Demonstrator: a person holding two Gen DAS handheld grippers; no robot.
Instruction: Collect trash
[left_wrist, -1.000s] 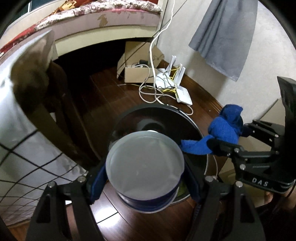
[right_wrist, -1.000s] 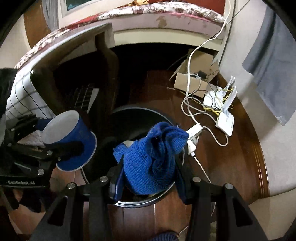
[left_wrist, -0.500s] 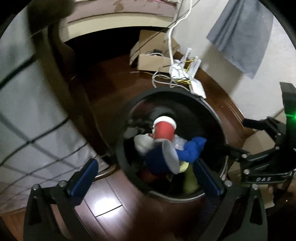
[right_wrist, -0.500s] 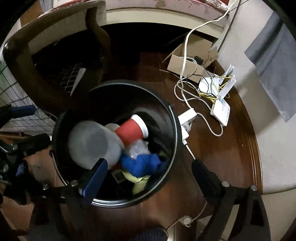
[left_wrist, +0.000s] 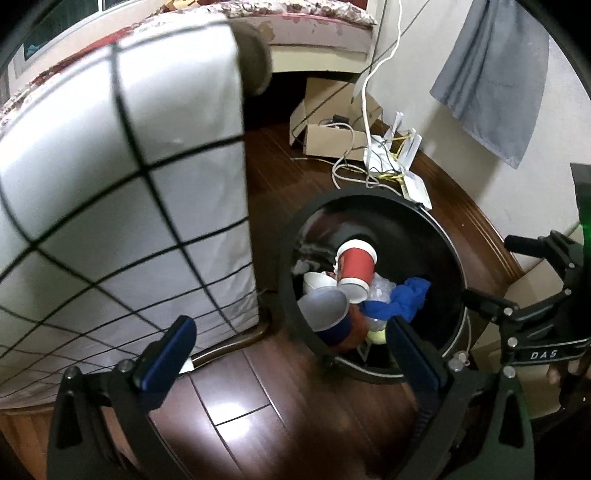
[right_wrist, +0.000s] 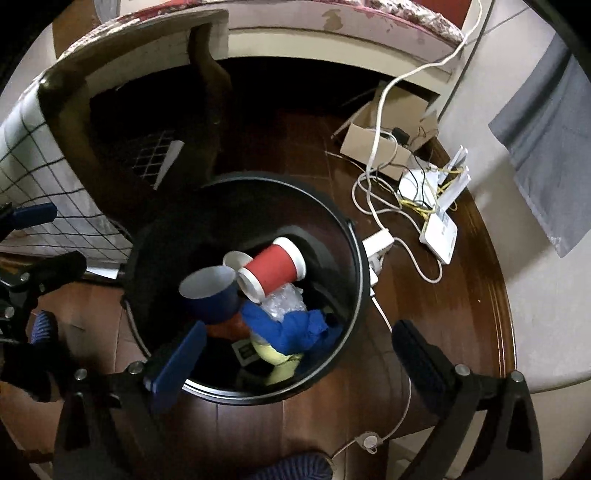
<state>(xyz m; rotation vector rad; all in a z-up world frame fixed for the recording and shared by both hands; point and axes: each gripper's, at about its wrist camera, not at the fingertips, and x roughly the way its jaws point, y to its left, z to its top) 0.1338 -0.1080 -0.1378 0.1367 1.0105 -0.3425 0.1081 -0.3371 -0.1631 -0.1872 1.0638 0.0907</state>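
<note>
A big soft cloth (left_wrist: 122, 177), white with thin black lines making squares, hangs down over dark wood furniture and fills the left side of the left view. Under everything is a shiny dark brown wood floor (left_wrist: 236, 406) made of long boards. On the floor stands a round black bin (right_wrist: 354, 258) with smooth, shiny walls and a thin rim. The trash is inside the bin. There is a red paper cup (right_wrist: 275, 268) with a white rim lying on its side, and a blue paper cup (right_wrist: 210, 291), white inside, tipped next to it and touching it. Below them is a crumpled blue knit cloth (right_wrist: 291, 328), soft and bumpy, beside some crinkly clear plastic and something pale yellow. Behind the bin, near the wall, sits an open brown cardboard box (right_wrist: 373, 144), a flat white router (right_wrist: 439, 232) with stick antennas, and curly white cables (right_wrist: 373, 199). A grey cloth (left_wrist: 491, 74) hangs on the pale wall. The left gripper (left_wrist: 291, 350) has its black arms with blue pads spread wide, with nothing between them. The right gripper (right_wrist: 295, 354) is spread wide too and holds nothing; both hang above the bin's near rim.
</note>
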